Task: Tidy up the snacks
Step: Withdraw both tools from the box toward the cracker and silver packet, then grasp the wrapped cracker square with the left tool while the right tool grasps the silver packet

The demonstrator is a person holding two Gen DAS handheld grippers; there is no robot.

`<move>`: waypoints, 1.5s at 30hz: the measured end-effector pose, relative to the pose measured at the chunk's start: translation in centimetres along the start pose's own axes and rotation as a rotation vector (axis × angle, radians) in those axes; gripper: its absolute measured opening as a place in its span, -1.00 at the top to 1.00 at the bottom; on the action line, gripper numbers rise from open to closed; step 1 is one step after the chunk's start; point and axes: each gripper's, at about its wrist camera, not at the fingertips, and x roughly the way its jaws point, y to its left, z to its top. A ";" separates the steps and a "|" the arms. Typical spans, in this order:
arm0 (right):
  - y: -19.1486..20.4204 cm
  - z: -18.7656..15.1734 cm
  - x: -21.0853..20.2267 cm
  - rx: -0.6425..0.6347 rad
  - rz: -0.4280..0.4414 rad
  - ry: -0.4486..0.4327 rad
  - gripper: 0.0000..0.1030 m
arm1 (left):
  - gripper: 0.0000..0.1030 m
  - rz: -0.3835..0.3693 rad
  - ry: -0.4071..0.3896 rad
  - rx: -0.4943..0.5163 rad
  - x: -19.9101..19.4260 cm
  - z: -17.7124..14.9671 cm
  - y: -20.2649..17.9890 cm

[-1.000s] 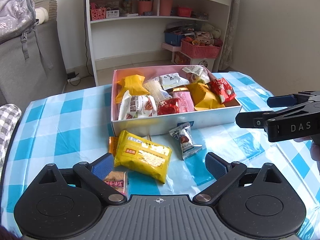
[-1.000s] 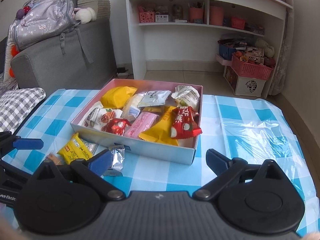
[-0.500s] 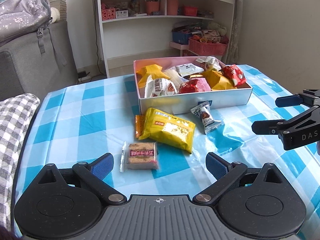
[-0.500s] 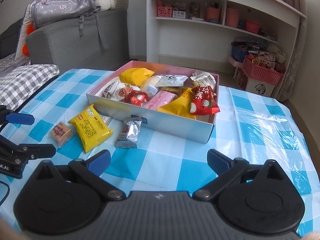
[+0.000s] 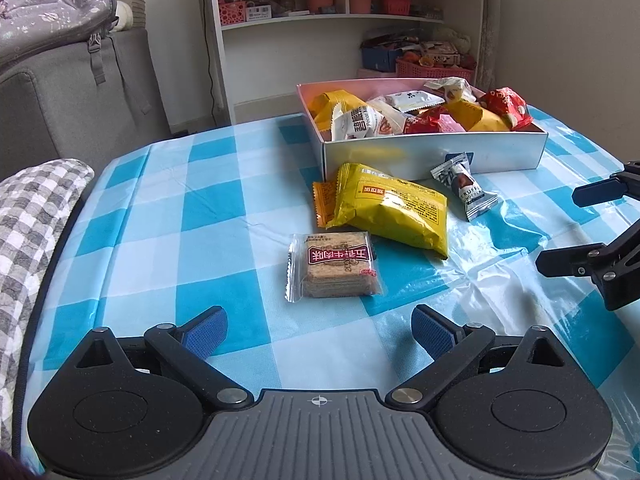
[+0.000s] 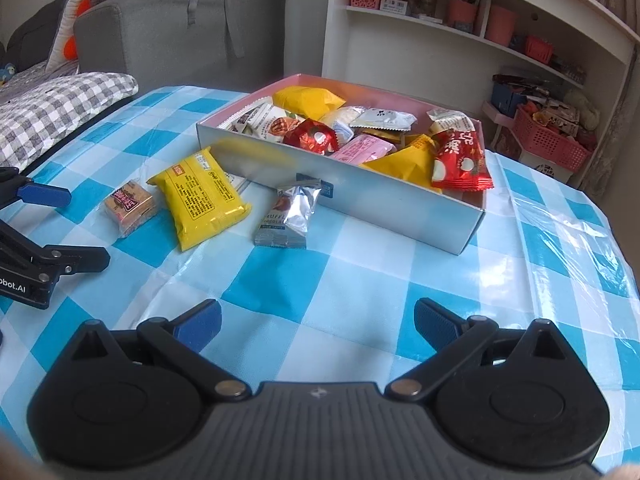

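Note:
A white box with a pink inside (image 5: 432, 156) (image 6: 360, 196) holds several wrapped snacks. In front of it on the blue checked cloth lie a yellow packet (image 5: 394, 208) (image 6: 200, 196), an orange packet (image 5: 323, 200) partly under it, a silver truffle chocolate (image 5: 466, 190) (image 6: 294, 216) and a clear-wrapped brown biscuit pack (image 5: 336, 266) (image 6: 130, 204). My left gripper (image 5: 320, 330) (image 6: 60, 228) is open and empty, just short of the biscuit pack. My right gripper (image 6: 316, 326) (image 5: 560, 232) is open and empty, short of the chocolate.
A white shelf unit (image 5: 344, 20) with pink baskets stands behind the table. A grey sofa with a backpack (image 5: 56, 12) is at the left, and a checked cushion (image 5: 28, 216) lies by the table's left edge.
Both grippers have drawn back from the box, toward the near side of the table. The brown biscuit pack, earlier by the left finger, now lies in full view ahead of the left gripper.

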 end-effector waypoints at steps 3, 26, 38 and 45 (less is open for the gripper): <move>0.5 0.0 0.7 -0.016 0.016 0.009 -0.99 | -0.93 0.003 -0.004 0.008 0.5 0.0 -0.2; 0.5 2.7 4.6 -0.039 0.018 -0.042 -0.80 | -0.24 -0.023 -0.065 -0.052 2.0 1.4 0.6; 0.3 3.8 5.0 -0.027 0.003 -0.051 -0.32 | 0.14 -0.035 -0.058 -0.063 1.7 1.7 0.6; 0.3 3.9 4.8 -0.036 -0.002 -0.053 0.18 | 0.20 -0.029 -0.046 -0.064 1.6 1.9 0.4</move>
